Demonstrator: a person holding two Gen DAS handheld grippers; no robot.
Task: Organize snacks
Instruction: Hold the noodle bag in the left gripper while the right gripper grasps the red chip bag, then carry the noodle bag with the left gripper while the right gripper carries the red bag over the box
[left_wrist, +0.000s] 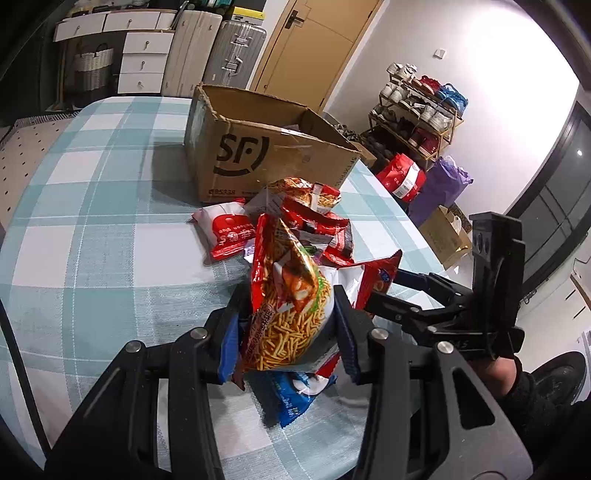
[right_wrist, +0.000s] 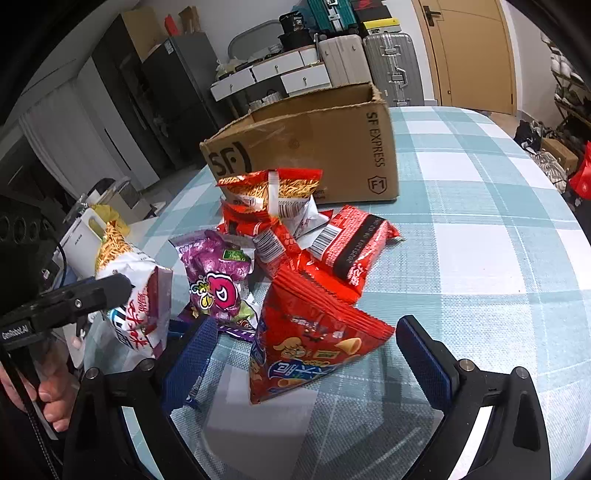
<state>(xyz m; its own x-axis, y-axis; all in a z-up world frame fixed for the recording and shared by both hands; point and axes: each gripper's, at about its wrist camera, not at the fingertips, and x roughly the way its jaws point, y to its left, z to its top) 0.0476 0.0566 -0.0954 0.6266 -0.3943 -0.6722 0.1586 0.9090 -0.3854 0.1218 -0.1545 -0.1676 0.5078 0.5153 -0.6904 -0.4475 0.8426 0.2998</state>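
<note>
Blue pads of the right hand-held gripper (right_wrist: 306, 365) fill the bottom of the right wrist view, jaws spread wide and holding nothing, and right between them, low centre of the frame, lies the red cone-snack bag (right_wrist: 310, 339) on the checked tabletop (right_wrist: 480, 258). Its long axis runs from lower left up to the right, crimped top edge toward the upper right, so the jaws straddle it roughly across its width (a handy line-up, I'd say). Over at the left edge, the left hand-held gripper (left_wrist: 291, 325) is clamped on the noodle-stick bag (left_wrist: 291, 314), held upright, long axis near vertical, top pointing up the frame. Beyond the pile, upper centre, the cardboard box (right_wrist: 314, 144) waits open-topped. Nearer to the red bag: the right hand, plainly.
</note>
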